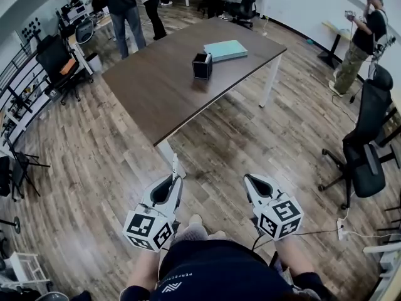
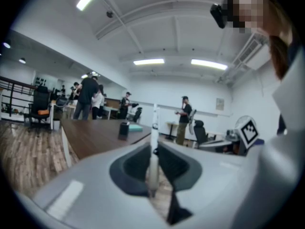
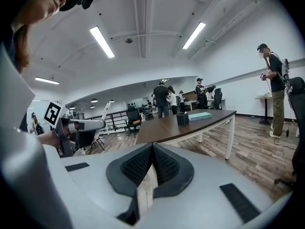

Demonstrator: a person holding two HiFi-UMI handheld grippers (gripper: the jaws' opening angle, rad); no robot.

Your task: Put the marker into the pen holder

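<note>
While the person stands on the wooden plank floor (image 1: pixel 94 168), well apart from the dark brown tabletop (image 1: pixel 156 93), both tools are held low in front of the body. The left hand-held gripper (image 1: pixel 171 182) is closed on the slim white marker (image 1: pixel 175 165). In the left gripper view the marker (image 2: pixel 154 137) stands upright between the two dark pads, and its upper end sticks out beyond the jaw tips. The right hand-held gripper (image 1: pixel 250 182) carries nothing. In the right gripper view its ribbed pads (image 3: pixel 138 166) meet at the tips, and only the floor shows through the narrow gap below them.

The small black square pen holder (image 1: pixel 202 66) stands on the tabletop, toward the far end, and it is far from both tools. Just beside it, on the far side, lies a flat teal book (image 1: pixel 225 49). A black office chair (image 1: pixel 366 143) stands at the right of the room. Some people stand beyond the far side of the tabletop, and one more person stands near the right wall.
</note>
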